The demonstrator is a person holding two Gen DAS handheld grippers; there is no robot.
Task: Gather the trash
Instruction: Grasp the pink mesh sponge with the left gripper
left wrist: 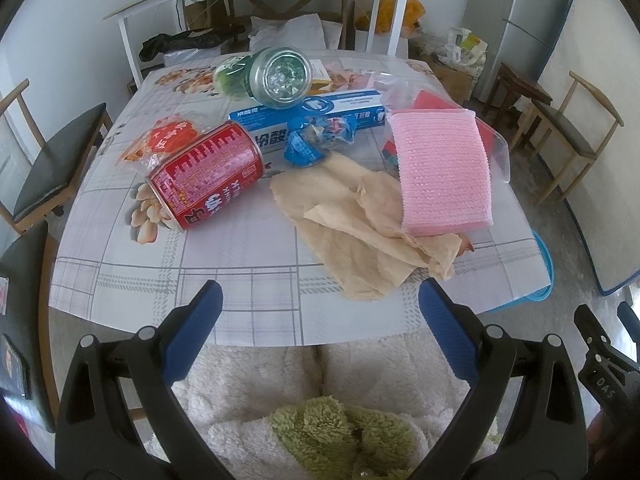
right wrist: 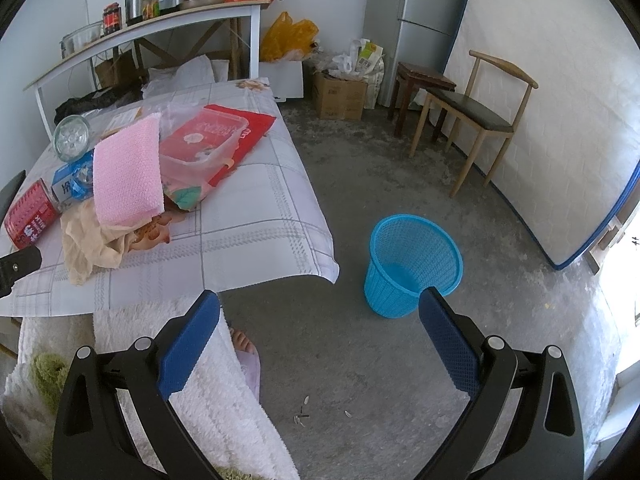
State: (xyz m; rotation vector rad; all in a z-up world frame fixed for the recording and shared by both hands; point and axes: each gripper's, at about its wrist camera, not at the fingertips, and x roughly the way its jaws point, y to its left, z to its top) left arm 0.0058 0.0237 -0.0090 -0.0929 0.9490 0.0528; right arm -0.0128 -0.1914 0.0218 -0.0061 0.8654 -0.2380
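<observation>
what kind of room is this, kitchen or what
Most likely a lived-in dining or kitchen corner of a home: a table under a flowered cloth with wooden chairs around it, a fridge in the far corner, and a shelf holding a metal cooker and sauce jars.

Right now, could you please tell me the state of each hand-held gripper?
Left hand-held gripper: open, holding nothing, short of the table edge.
Right hand-held gripper: open, holding nothing, over the floor.
</observation>
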